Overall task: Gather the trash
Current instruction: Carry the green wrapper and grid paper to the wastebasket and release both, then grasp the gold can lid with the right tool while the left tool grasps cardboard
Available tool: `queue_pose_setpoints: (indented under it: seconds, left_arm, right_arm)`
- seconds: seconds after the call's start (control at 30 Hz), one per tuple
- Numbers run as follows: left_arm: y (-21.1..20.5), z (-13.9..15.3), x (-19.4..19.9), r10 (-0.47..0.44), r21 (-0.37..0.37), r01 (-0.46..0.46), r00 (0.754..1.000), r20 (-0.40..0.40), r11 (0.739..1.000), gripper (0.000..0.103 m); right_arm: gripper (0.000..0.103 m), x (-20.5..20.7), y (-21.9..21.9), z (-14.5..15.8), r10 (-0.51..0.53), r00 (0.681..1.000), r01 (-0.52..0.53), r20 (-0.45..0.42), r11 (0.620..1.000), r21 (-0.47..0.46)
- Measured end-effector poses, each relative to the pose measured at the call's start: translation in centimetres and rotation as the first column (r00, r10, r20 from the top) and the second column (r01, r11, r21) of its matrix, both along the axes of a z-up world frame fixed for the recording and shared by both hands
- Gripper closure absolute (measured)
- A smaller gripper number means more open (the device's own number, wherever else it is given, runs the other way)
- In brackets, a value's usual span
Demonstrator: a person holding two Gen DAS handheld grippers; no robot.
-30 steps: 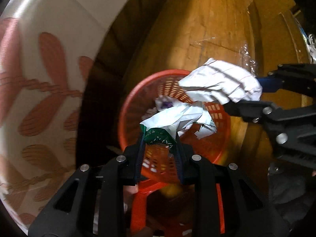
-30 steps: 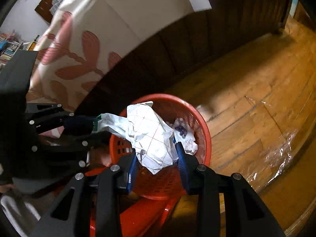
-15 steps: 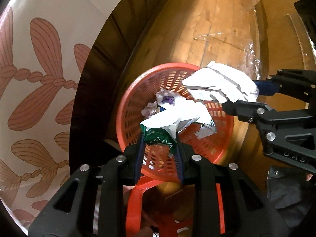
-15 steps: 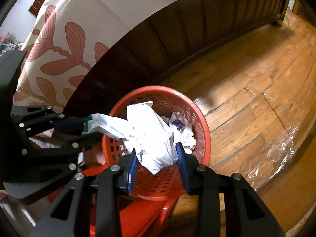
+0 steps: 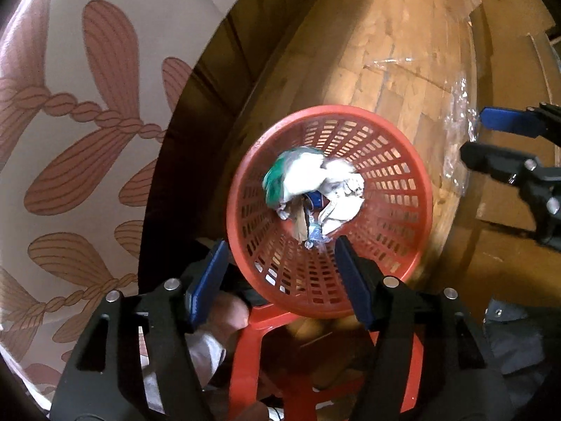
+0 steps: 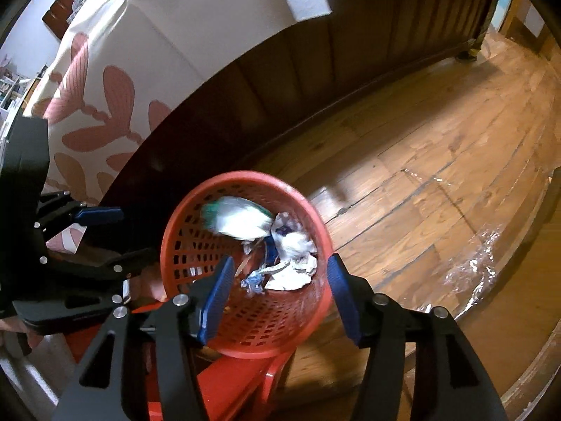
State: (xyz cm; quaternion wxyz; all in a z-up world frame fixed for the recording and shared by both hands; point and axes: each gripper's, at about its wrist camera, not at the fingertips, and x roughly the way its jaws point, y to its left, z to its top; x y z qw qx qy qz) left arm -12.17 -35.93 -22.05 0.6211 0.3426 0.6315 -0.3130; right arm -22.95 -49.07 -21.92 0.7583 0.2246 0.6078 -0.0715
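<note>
Wood floor [image 6: 438,161]; crumpled paper [image 5: 315,189] in red basket [image 5: 403,175], below parted tongs [image 5: 280,280].

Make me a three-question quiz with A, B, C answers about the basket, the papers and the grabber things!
1. Where is the crumpled paper?
A. inside the basket
B. on the floor
C. between gripper fingers

2. What colour is the basket?
A. blue
B. red-orange
C. green

3. How do the jaws of the left gripper and right gripper stand?
A. both clamped on paper
B. only the left open
C. both open, holding nothing

Answers: 1 A, the paper lies low within the mesh walls. 2 B, rim and walls are red-orange. 3 C, their jaws have just been opening, and nothing sits between the blue pads.
</note>
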Motion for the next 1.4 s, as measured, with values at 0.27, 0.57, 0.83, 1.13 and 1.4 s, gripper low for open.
queue_pose_setpoints:
  seconds: [0.27, 0.57, 0.83, 1.13, 1.4]
  left_arm:
    - [1.9, 3.3, 3.0, 0.141, -0.074, -0.143, 0.989, -0.033, 0.987, 0.038]
    - [17.7, 18.4, 9.8, 0.537, -0.52, -0.445, 0.843, 0.032, 0.729, 0.022]
    - [36.4, 20.9, 17.1, 0.847, -0.602, -0.631, 0.508, 0.157, 0.49, 0.022]
    - [47.1, 18.7, 21.5, 0.97, -0.607, -0.766, 0.24, 0.036, 0.212, 0.021]
    - [47.8, 17.7, 21.3, 0.967, -0.6, -0.775, 0.254, -0.009, 0.197, 0.022]
  right_arm:
    - [0.041, 2.2, -1.5, 5.3, -0.002, 0.993, 0.004, 0.118, 1.0, -0.017]
    - [0.025, 10.0, 2.8, 17.2, 0.183, 0.904, -0.165, 0.387, 0.983, -0.081]
    - [0.019, 22.8, 14.7, 21.4, 0.435, 0.769, -0.405, 0.468, 0.898, -0.17]
    - [0.01, 40.1, 32.9, 19.1, 0.635, 0.636, -0.612, 0.438, 0.761, -0.216]
    - [0.01, 48.6, 41.3, 12.3, 0.695, 0.658, -0.663, 0.291, 0.717, -0.213]
